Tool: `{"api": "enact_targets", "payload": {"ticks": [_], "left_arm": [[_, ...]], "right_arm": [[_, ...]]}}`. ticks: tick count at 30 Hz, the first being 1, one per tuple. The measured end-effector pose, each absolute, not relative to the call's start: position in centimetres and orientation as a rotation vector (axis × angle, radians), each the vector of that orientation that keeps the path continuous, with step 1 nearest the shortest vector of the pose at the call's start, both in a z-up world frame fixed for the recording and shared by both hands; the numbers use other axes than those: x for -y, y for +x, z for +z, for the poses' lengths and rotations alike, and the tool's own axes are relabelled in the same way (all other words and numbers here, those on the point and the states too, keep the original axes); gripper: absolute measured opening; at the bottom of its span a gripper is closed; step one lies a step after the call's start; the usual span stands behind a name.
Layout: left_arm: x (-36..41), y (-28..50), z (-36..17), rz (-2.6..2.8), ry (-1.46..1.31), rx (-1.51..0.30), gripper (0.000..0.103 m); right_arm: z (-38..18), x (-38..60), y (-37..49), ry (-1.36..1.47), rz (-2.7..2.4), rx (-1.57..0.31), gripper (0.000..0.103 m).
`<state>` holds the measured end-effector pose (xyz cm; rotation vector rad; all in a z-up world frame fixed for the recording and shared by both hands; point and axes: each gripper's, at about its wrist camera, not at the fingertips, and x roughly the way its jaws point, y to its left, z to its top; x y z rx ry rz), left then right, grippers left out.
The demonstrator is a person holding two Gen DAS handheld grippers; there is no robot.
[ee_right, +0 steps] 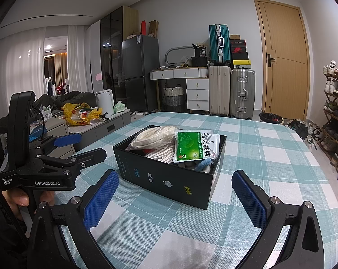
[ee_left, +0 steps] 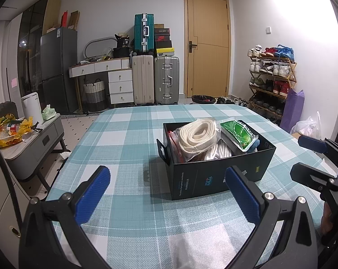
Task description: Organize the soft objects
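On the teal-and-white checked tablecloth [ee_left: 128,134], the black cardboard box [ee_left: 213,179] already holds the coiled cream cloth strap [ee_left: 197,137] and green sachet [ee_right: 191,145], so bring your wide-open, empty left gripper [ee_left: 166,192] and right gripper [ee_right: 175,196] in from above, pinching one soft item gently.

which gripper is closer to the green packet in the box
Right, though only slightly. The right gripper is open just short of the black box, on the green packet's side. The left gripper, also open, faces the rope-coil side.
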<state>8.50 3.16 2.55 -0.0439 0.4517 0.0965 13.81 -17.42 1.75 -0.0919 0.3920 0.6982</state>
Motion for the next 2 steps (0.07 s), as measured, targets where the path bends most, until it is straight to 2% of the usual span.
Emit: {"api": "enact_targets", "payload": {"ticks": [2], "left_arm": [[-3.19,8.47,2.56,0.093,-0.046,-0.45,0.103]], "right_arm": [[1.77,17.42,13.81,-0.091,0.698,-0.391,0.103]]}}
